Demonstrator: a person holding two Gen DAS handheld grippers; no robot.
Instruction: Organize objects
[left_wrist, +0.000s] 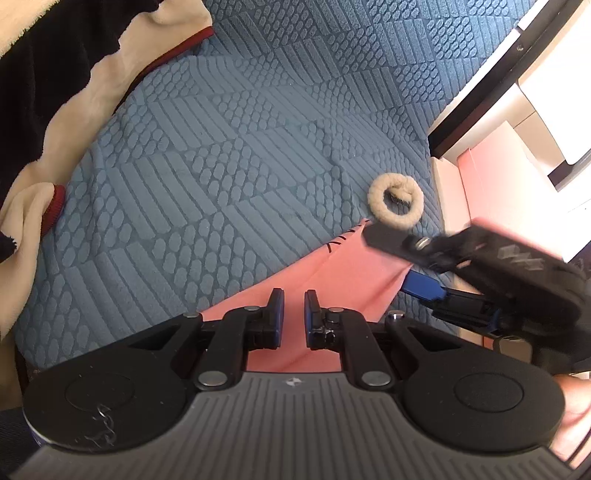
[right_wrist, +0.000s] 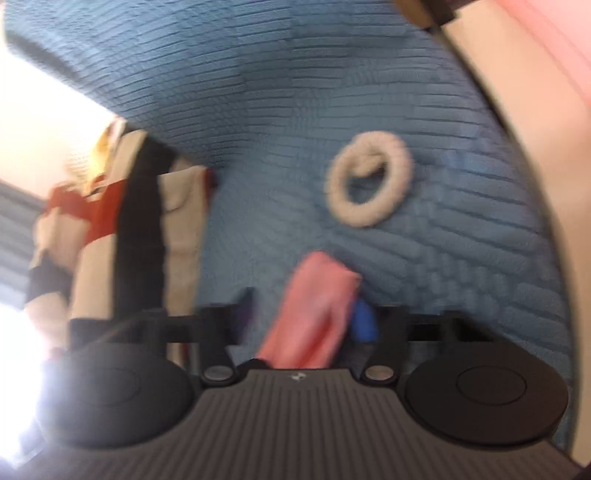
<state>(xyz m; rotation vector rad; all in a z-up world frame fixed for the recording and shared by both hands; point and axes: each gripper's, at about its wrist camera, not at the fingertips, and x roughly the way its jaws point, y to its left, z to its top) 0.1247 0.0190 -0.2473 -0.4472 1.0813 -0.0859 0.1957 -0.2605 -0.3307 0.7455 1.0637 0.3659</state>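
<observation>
A pink cloth (left_wrist: 332, 266) lies over the blue bedspread and runs between both grippers. My left gripper (left_wrist: 294, 306) has its blue-padded jaws close together, with the pink cloth pinched in the narrow gap. My right gripper (left_wrist: 391, 260) reaches in from the right, its fingers apart above and below the cloth's far corner. In the blurred right wrist view the pink cloth (right_wrist: 310, 314) sits between the spread fingers of the right gripper (right_wrist: 304, 306), against the blue right pad and clear of the left one. A cream fabric ring (left_wrist: 375, 201) (right_wrist: 369, 218) lies flat just beyond the cloth.
The blue textured bedspread (left_wrist: 240, 147) fills most of the view. A cream, black and red blanket (left_wrist: 74, 92) (right_wrist: 140, 240) is bunched along its left side. A pink box (left_wrist: 491, 177) and white furniture stand past the bed's right edge.
</observation>
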